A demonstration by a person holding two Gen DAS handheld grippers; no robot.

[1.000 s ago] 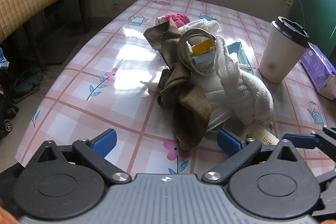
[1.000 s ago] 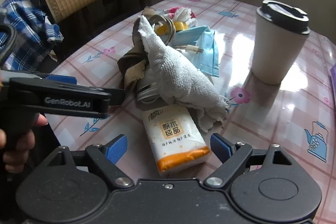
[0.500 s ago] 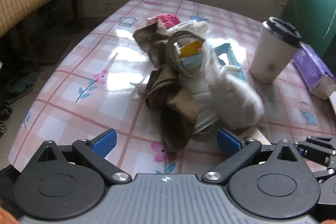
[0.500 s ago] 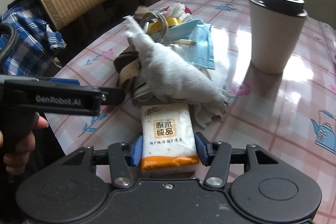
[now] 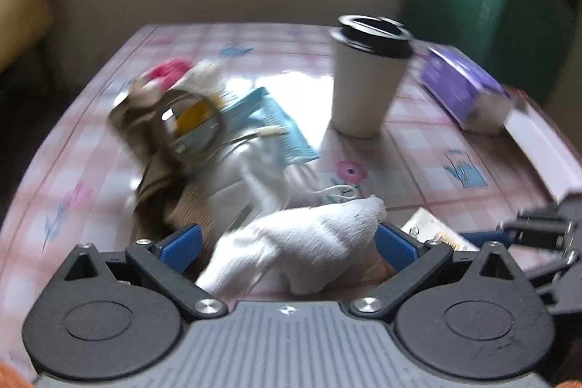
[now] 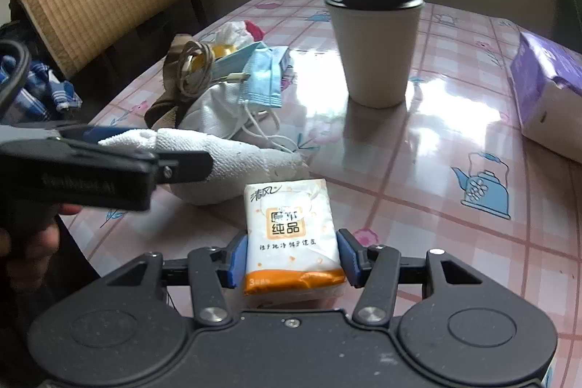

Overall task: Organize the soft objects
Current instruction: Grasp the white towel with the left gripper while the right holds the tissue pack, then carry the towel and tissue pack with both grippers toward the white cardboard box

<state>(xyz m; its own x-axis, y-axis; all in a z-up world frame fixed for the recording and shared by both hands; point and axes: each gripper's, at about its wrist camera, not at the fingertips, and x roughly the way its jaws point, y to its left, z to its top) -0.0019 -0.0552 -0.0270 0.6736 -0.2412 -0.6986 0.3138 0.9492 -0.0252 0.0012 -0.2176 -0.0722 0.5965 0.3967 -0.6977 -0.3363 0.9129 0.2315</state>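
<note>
Lidded paper cup (image 6: 374, 42) beside purple box (image 6: 545, 82).

Both wrist views look low across the table (image 6: 418, 170), sharing the cup (image 5: 367, 86).

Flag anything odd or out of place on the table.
A coiled charging cable and a small yellow box sit tangled in the soft pile; neither is soft. Nothing spilled: the lidded cup stands upright.

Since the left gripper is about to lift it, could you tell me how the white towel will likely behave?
The white towel is bunched and sagging, so it will probably droop. Its terry looks grippy, unlikely to slip. It touches the earphone cord, which might drag along.
</note>
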